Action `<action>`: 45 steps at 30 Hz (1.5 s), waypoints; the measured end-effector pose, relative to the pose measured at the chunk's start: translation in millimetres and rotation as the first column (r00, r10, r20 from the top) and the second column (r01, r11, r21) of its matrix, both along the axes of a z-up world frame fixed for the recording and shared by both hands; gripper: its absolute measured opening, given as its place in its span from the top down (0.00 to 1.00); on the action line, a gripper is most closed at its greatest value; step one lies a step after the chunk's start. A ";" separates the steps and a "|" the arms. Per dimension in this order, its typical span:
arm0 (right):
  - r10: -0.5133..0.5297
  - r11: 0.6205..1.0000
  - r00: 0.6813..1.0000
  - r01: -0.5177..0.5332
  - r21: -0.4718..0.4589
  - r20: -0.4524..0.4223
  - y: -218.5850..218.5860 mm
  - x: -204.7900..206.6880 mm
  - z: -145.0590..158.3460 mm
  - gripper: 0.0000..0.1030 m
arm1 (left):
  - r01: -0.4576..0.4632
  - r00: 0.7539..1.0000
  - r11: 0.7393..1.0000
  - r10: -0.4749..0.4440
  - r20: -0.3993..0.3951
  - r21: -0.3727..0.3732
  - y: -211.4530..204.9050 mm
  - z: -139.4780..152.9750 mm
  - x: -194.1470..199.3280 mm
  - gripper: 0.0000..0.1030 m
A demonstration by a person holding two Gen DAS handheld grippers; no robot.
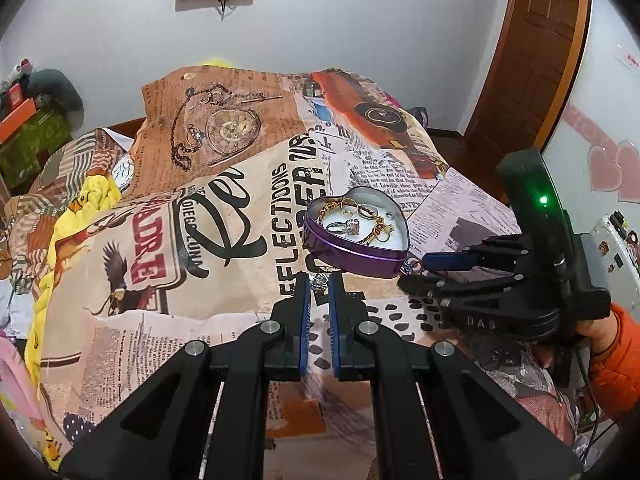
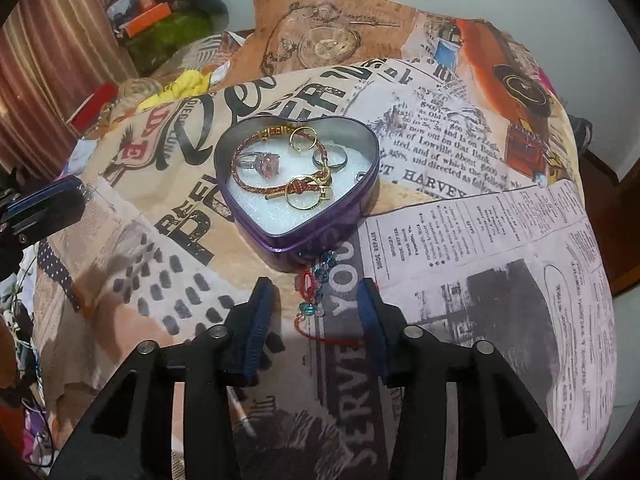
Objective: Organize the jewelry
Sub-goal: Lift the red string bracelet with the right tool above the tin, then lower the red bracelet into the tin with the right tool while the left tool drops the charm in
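A purple heart-shaped tin (image 1: 362, 250) (image 2: 316, 236) lies open on the printed bedspread. It holds a red braided bracelet (image 2: 256, 184), gold rings (image 2: 303, 139) and a ring with a pink stone (image 2: 269, 166). My left gripper (image 1: 319, 280) is shut on a small silver ring (image 1: 320, 279), just in front of the tin; its tip shows at the left edge of the right wrist view (image 2: 76, 196). My right gripper (image 2: 316, 292) is open, its fingers either side of a red string bracelet with blue beads (image 2: 316, 280) that lies against the tin. It also shows in the left wrist view (image 1: 416, 270).
The printed bedspread (image 2: 480, 240) covers a rounded, uneven surface that drops off at the right. Yellow and patterned bedding (image 1: 72, 216) is piled at the left. Boxes and clutter (image 2: 160, 20) stand at the far back. A wooden door (image 1: 532, 52) is at the right.
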State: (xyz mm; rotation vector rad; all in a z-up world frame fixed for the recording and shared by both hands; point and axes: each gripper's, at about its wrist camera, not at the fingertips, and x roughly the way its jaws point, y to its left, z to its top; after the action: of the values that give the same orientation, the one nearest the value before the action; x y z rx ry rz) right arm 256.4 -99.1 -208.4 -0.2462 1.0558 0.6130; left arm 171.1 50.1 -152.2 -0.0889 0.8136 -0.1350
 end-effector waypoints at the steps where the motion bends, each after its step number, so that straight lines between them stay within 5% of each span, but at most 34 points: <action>1: -0.001 1.000 1.000 0.001 -0.001 0.000 -1.5 1.1 -0.1 0.84 | 0.000 1.000 1.000 0.000 -0.001 0.000 -0.3 -0.5 0.7 0.93; 2: -0.006 1.000 1.000 0.006 0.000 -0.001 -3.9 2.5 -0.6 0.92 | 0.001 1.000 1.000 -0.001 -0.003 -0.001 -0.7 -1.2 1.6 0.93; 30: -0.069 0.983 0.967 0.024 0.181 0.244 -14.2 -0.4 92.0 0.93 | 0.029 0.994 0.999 -0.031 0.103 0.016 -11.8 35.7 30.0 0.93; 35: -0.063 0.982 0.967 0.015 0.190 0.248 -11.6 4.9 92.3 0.93 | 0.045 0.999 0.999 -0.045 0.029 0.004 -5.1 18.4 40.9 0.91; 39: -0.056 0.982 0.968 0.008 0.190 0.245 -8.1 9.7 89.7 0.93 | 0.073 0.995 0.997 -0.074 -0.066 -0.014 -6.6 -11.2 49.5 0.70; 45: -0.048 0.981 0.971 0.001 0.196 0.235 -6.8 13.1 85.6 0.93 | 0.092 0.986 0.996 -0.091 -0.142 -0.003 -15.2 -43.4 63.5 0.70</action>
State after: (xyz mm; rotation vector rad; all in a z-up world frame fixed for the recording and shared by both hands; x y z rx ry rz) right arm 269.5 -105.9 -122.8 -0.1312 0.7603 0.6427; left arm 234.6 35.0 -195.6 -0.0586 0.9609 -0.2160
